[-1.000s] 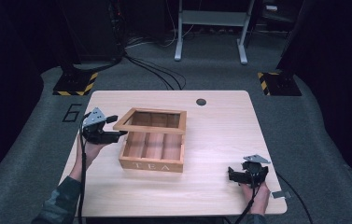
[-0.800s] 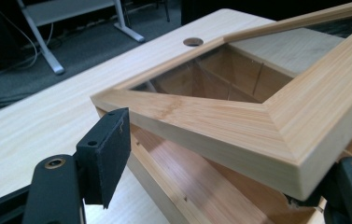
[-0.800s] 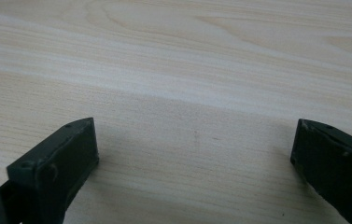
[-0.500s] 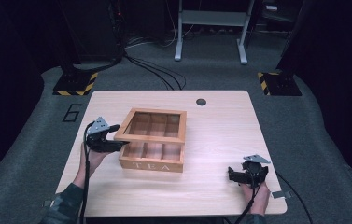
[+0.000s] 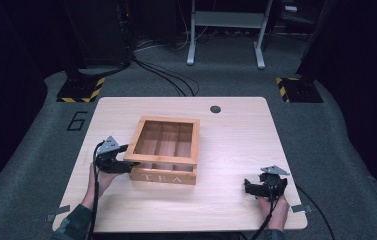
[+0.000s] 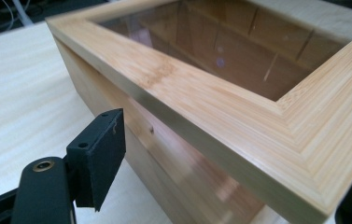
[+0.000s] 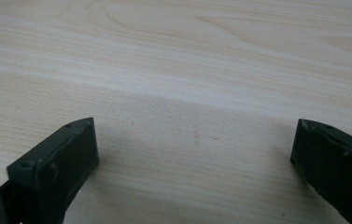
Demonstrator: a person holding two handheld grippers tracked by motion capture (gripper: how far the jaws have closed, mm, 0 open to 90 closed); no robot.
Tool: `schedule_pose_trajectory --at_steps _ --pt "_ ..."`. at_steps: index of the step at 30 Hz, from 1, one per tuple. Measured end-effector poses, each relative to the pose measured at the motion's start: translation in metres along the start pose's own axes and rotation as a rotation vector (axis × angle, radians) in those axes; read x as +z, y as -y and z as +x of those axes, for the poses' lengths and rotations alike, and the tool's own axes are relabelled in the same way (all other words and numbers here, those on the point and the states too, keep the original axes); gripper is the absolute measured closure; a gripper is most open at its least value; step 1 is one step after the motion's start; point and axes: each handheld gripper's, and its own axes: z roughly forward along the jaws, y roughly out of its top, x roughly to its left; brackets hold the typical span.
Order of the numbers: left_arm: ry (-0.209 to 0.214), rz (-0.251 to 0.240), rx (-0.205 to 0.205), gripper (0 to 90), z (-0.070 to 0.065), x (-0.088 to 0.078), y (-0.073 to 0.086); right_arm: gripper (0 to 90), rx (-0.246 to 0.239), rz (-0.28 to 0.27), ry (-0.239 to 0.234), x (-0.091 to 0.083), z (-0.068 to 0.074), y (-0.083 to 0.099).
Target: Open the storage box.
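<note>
A wooden tea box (image 5: 166, 150) with a glass-paned lid sat a little left of the middle of the light wooden tabletop (image 5: 236, 135), the word TEA on its near face and three rows of compartments visible through the pane. The left tool (image 5: 118, 159) was at the box's near left corner, its jaws spread wide and straddling that corner: in the left gripper view one black jaw stood just beside the box's side wall below the lid frame (image 6: 220, 112), while the other showed only as a dark edge past the corner at the lower right. Whether either jaw touched the wood could not be told. The right tool (image 5: 256, 187) lay well apart from the box, to its right near the tabletop's near edge, held low by the person's hand (image 5: 271, 207). Its jaws stood wide open with nothing between them, and the right gripper view showed bare wood grain under them. A small dark round plug (image 5: 215, 108) sat in the tabletop beyond the box, near the far edge.
</note>
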Motion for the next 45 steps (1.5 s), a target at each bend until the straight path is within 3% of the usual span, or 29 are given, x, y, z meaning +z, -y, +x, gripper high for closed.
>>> schedule_pose_trajectory --at_steps 13,21,25,27,36,45 --pt "0.017 0.022 -0.048 19.5 -0.002 -0.003 0.009 0.2 0.001 0.001 0.0 0.0 0.0 0.0" --pt "0.05 0.051 -0.043 14.1 -0.006 -0.01 0.011 0.1 0.001 0.0 0.0 0.0 0.0 0.0" --pt "0.061 0.108 -0.021 13.0 -0.012 -0.006 0.019 0.2 0.002 0.001 0.001 0.0 0.0 0.0" --pt "0.063 0.091 -0.047 13.3 -0.013 -0.006 0.025 0.2 0.0 -0.001 0.0 0.0 0.0 0.0" --pt "0.035 0.112 -0.066 11.3 -0.016 -0.017 0.047 0.3 0.001 0.0 0.0 0.0 0.0 0.0" --pt "-0.027 0.19 -0.067 7.2 -0.021 -0.038 0.085 0.3 0.004 0.0 0.004 0.0 0.001 0.0"
